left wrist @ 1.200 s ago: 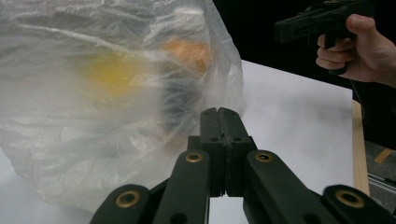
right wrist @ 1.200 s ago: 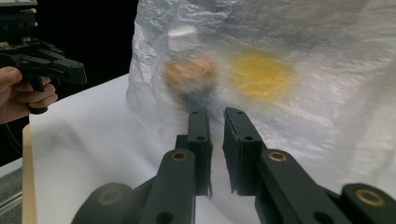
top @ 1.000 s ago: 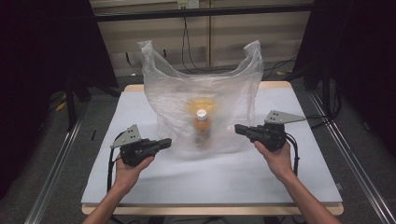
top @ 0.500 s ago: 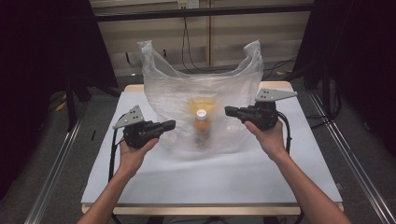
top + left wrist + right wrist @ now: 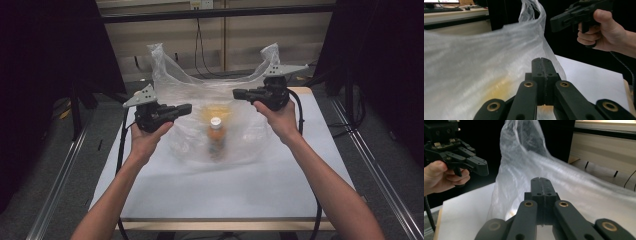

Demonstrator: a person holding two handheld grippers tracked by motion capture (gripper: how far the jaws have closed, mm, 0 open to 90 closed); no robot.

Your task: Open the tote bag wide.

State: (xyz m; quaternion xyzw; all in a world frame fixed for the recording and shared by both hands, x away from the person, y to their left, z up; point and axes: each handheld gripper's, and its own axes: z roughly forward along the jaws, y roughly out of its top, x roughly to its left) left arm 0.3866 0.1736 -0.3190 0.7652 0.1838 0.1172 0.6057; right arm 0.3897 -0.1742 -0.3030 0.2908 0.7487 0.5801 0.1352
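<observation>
A clear plastic bag (image 5: 200, 95) stands open on the white table (image 5: 260, 190), its two handles sticking up. Inside it a bottle (image 5: 215, 137) of orange liquid with a white cap stands upright. My left gripper (image 5: 188, 107) hovers at the bag's left side with its jaws shut and empty. My right gripper (image 5: 236, 93) hangs by the bag's upper right, also shut on nothing. In the left gripper view the closed jaws (image 5: 541, 60) point at the bag wall (image 5: 474, 62), with the other gripper (image 5: 564, 19) beyond. The right gripper view has shut jaws (image 5: 541, 180) before the bag (image 5: 536, 157).
Metal rails (image 5: 60, 170) run along both sides of the table, with black curtains behind them. Cables (image 5: 200, 50) hang on the back wall. The table's wooden front edge (image 5: 220, 225) lies near the person's forearms.
Both hands have risen and moved forward and inward, from beside the bag's lower part to near its upper rim. The jaws stayed shut.
</observation>
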